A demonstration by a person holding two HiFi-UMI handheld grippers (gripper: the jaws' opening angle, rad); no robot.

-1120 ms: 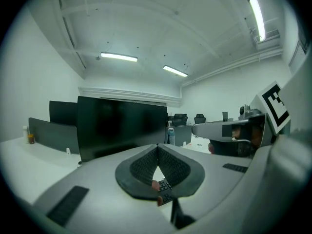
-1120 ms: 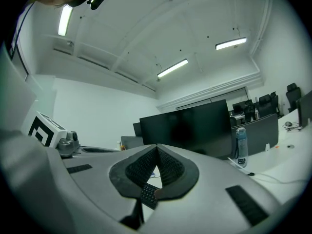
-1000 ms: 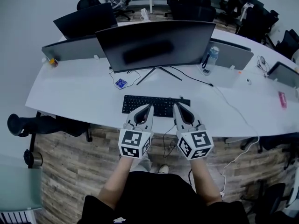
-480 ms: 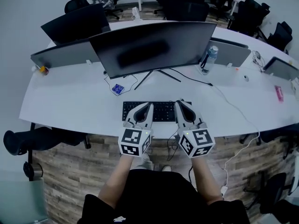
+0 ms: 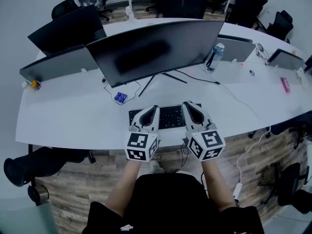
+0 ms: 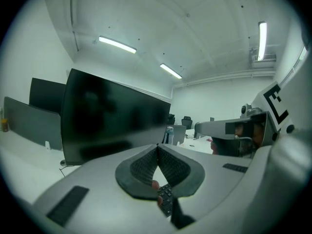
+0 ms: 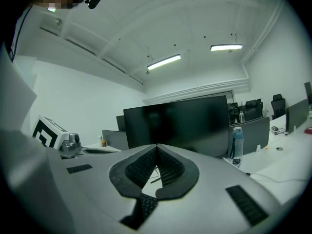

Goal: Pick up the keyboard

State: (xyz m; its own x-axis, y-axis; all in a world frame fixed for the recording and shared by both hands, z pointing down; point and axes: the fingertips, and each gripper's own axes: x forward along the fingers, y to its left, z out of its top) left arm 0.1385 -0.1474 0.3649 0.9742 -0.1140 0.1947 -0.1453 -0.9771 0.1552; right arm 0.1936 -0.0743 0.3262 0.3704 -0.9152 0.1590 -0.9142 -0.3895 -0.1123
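Observation:
A black keyboard point(image 5: 169, 116) lies near the front edge of the white desk point(image 5: 68, 116), in front of a big dark monitor point(image 5: 156, 45). Both grippers hover over it, side by side and pointing toward the monitor. My left gripper point(image 5: 155, 107) covers the keyboard's left part and is shut with nothing in it. My right gripper point(image 5: 185, 104) covers the right part, also shut and empty. In the left gripper view the pads meet at the tip point(image 6: 157, 146) and keyboard keys point(image 6: 165, 200) show below them. The right gripper view shows its shut tips point(image 7: 156, 146) above the keys point(image 7: 146, 204).
A water bottle point(image 5: 214, 56) stands right of the monitor, with a cable point(image 5: 234, 94) trailing across the desk and off its front edge. A small blue item point(image 5: 120, 97) lies left of the monitor stand. Grey divider screens and more monitors stand behind. An office chair point(image 5: 29, 165) sits at lower left.
Both grippers have moved forward from the desk's front edge to over the keyboard, staying shut. The head view has come closer to the desk.

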